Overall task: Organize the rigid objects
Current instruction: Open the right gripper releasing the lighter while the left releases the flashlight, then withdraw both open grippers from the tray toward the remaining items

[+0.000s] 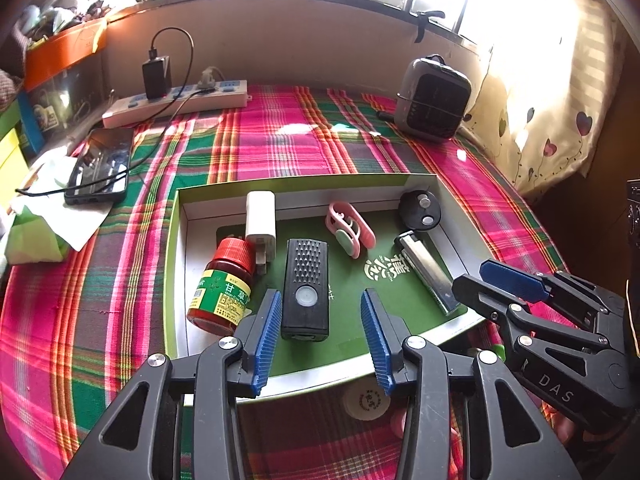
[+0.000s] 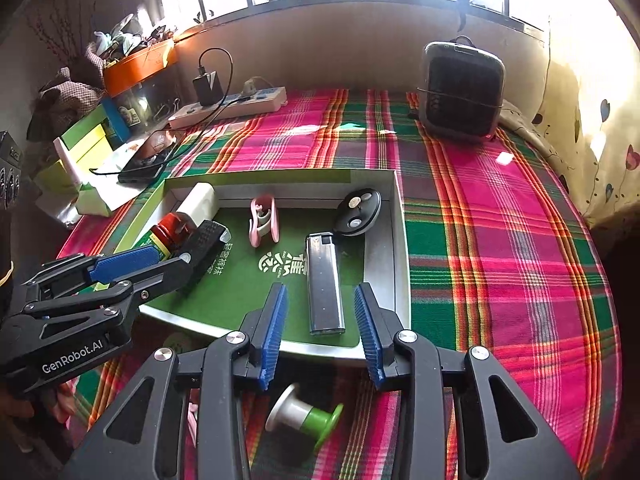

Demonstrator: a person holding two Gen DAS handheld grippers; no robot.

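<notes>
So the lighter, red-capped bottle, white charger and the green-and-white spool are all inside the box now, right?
Not quite. The lighter, red-capped bottle and white charger are in the box, but the green-and-white spool lies outside it on the plaid cloth, under the right tool, as the right wrist view shows.

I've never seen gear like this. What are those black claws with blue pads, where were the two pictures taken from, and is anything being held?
They are hand-held grasping tools, one in each of a person's hands, each carrying a camera looking along its fingers. One picture comes from the left tool, the other from the right tool. Both are open and hold nothing. Below lies a shallow box on a plaid cloth, holding a black flashlight, a red-capped bottle, a white charger and a lighter.
</notes>
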